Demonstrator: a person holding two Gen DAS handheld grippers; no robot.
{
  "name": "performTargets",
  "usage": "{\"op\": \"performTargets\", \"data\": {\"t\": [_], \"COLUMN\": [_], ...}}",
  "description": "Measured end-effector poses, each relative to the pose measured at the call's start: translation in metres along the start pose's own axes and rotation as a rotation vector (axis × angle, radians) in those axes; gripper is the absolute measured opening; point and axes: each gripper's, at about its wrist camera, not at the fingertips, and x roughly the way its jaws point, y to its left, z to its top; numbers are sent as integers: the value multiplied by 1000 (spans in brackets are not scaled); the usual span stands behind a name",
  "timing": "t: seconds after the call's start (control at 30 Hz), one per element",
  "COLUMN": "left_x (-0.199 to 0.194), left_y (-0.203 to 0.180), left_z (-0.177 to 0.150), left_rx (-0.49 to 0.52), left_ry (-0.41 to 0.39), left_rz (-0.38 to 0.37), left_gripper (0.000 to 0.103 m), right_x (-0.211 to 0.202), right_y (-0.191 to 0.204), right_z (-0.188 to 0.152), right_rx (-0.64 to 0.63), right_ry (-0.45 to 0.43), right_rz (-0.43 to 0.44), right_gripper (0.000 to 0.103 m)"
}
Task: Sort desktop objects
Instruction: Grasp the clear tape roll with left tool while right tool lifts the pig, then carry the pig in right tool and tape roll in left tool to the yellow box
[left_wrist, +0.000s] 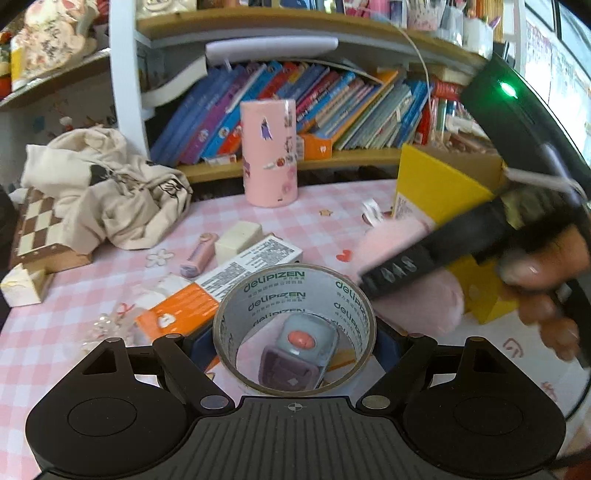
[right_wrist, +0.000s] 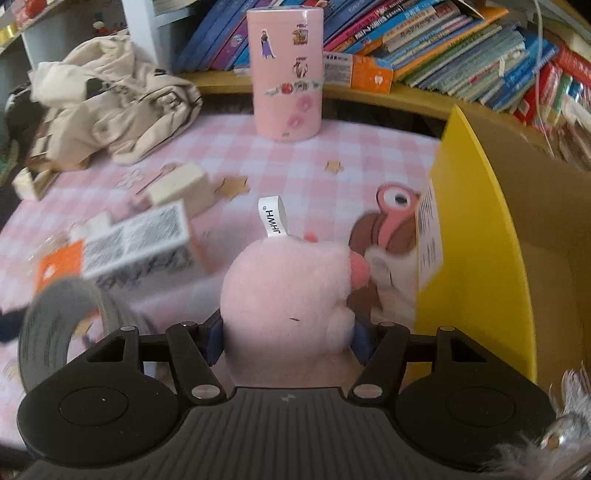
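My left gripper (left_wrist: 294, 341) is shut on a roll of clear tape (left_wrist: 295, 288) printed with green letters, held above the pink checked desk (left_wrist: 303, 218). A small grey gadget with an orange button (left_wrist: 299, 350) shows through the roll's hole. My right gripper (right_wrist: 288, 339) is shut on a pink plush toy (right_wrist: 288, 288) with a white tag, close to the left wall of a yellow cardboard box (right_wrist: 476, 236). The tape roll also shows blurred at the lower left of the right wrist view (right_wrist: 59, 325). The right gripper and hand show at the right of the left wrist view (left_wrist: 480, 240).
An orange and white carton (left_wrist: 221, 284), a cream block (left_wrist: 238, 240), a pink stick-shaped item (left_wrist: 197, 256), a pink sticker-covered cylinder (left_wrist: 269, 151), a crumpled beige bag (left_wrist: 103, 192) and a chessboard box (left_wrist: 37, 229) lie on the desk. A bookshelf (left_wrist: 332, 103) stands behind.
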Motion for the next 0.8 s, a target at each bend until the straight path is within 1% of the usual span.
{"op": "performTargets", "data": {"t": [0.2, 0.4, 0.8], "left_x": [-32, -48, -85], "left_y": [9, 11, 3], "left_z": [-3, -7, -20], "left_rx": [-40, -41, 1], "left_ry": [-31, -44, -83], "left_rz": [-6, -13, -51], "left_gripper": [84, 84, 84], "right_x": [-37, -56, -98], "right_y": [0, 3, 13], "right_z": [-35, -60, -92], "right_rx": [16, 72, 95], "right_ry": [4, 34, -33], "right_rz": [47, 81, 64], "right_gripper": [62, 62, 63]}}
